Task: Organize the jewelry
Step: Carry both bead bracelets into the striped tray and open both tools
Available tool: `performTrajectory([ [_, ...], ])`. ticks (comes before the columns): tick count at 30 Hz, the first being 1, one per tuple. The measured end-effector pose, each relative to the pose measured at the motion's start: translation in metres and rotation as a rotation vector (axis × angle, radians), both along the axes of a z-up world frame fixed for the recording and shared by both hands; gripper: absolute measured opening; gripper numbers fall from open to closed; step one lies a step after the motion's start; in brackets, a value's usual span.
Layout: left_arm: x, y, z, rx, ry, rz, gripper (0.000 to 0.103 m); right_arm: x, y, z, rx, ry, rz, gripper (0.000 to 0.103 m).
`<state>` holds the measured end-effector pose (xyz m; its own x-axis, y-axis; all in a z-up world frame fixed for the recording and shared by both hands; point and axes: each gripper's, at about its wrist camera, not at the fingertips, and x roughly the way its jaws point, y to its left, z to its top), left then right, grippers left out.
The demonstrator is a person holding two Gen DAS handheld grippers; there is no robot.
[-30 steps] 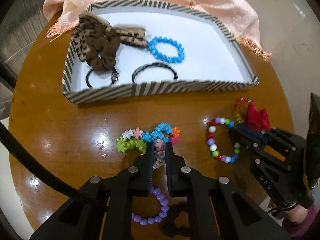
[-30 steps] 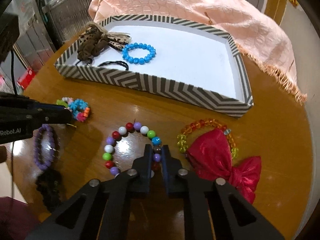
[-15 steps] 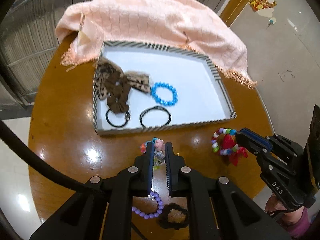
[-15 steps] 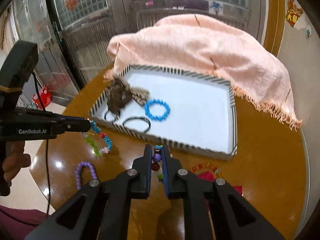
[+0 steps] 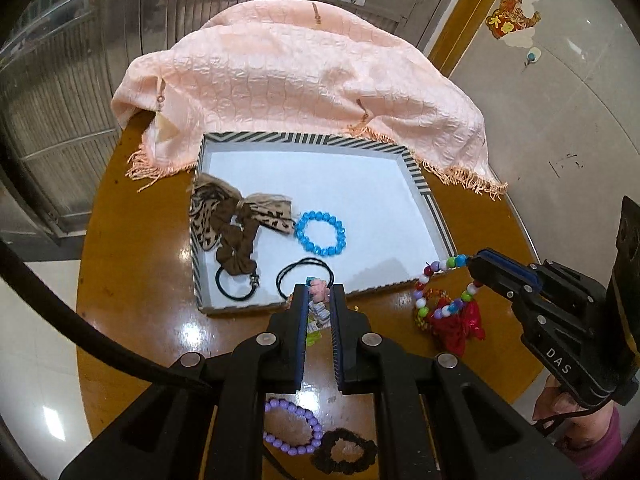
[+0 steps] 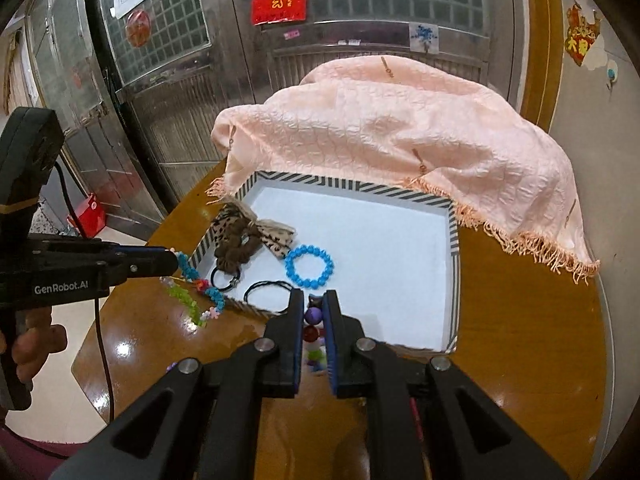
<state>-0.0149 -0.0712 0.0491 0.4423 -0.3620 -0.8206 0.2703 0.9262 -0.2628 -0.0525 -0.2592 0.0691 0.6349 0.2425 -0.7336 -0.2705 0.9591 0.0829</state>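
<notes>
My left gripper (image 5: 319, 290) is shut on a colourful flower-bead bracelet (image 5: 318, 312), which dangles above the table in front of the striped box (image 5: 224, 310); the same bracelet (image 6: 200, 294) hangs from its tip in the right wrist view. My right gripper (image 6: 312, 300) is shut on a multicoloured round-bead bracelet (image 6: 313, 326), seen hanging as a loop (image 5: 444, 288) in the left wrist view. The white-floored box (image 6: 454, 264) holds a leopard scrunchie (image 5: 230, 224), a blue bead bracelet (image 5: 320, 234) and black hair ties (image 5: 306, 276).
A red bow (image 5: 456, 322) with an amber bracelet, a purple bead bracelet (image 5: 294, 426) and a dark scrunchie (image 5: 344, 454) lie on the round wooden table (image 5: 132, 280). A peach fringed cloth (image 5: 300, 80) covers the far side behind the box. A hand (image 6: 30, 344) grips the left handle.
Both grippers have risen from the table, each carrying its bracelet up off the wood. The box and table now look smaller and farther below.
</notes>
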Motion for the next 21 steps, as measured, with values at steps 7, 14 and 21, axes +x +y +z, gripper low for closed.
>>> performTrajectory([
  [7, 0.012, -0.005, 0.003, 0.014, -0.009, 0.01, 0.011, 0.012, -0.004, 0.003, -0.012, -0.005, -0.004, 0.009],
  [14, 0.023, -0.009, 0.005, 0.036, -0.019, 0.015, 0.011, 0.027, -0.01, 0.002, -0.015, 0.006, -0.006, 0.009],
  [21, 0.038, -0.008, 0.004, 0.063, -0.023, 0.034, 0.011, 0.042, -0.011, -0.002, -0.012, 0.017, 0.005, 0.009],
])
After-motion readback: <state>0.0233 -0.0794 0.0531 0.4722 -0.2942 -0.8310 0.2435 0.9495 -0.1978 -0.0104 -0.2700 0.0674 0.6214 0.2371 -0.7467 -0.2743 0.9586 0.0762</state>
